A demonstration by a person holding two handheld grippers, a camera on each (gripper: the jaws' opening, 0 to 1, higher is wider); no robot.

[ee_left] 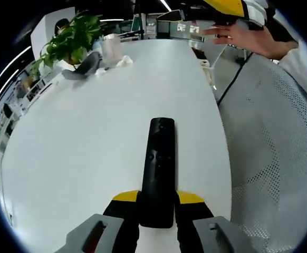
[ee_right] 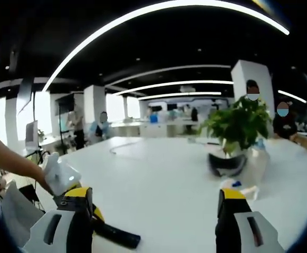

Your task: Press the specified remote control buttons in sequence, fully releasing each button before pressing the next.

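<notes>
- Stretching away from the left gripper (ee_left: 156, 211) in the left gripper view, the white oval table top (ee_left: 79, 158) is offering plenty of bare surface on the view's left, while its curved edge is running close along the right of the slim black remote control (ee_left: 157, 168).
- Past that edge, a grey perforated mesh surface (ee_left: 275, 158) is filling the right side.
- The left gripper's yellow-tipped jaws are closing narrowly on the near end of the remote, one at each side, and the remote is pointing straight away along the table.
- At the far end of the table a leafy green potted plant (ee_left: 72, 39), a dark grey curved object (ee_left: 85, 67) and a clear plastic container (ee_left: 111, 48) are sitting well apart from the remote.
- A person's hand (ee_left: 243, 37) is reaching in at the upper right of the left gripper view, gripping a yellow and black device.
- In the right gripper view the right gripper (ee_right: 156, 211) is hanging above the table with its jaws spread wide and nothing between them.
- No writing is readable on the remote.
</notes>
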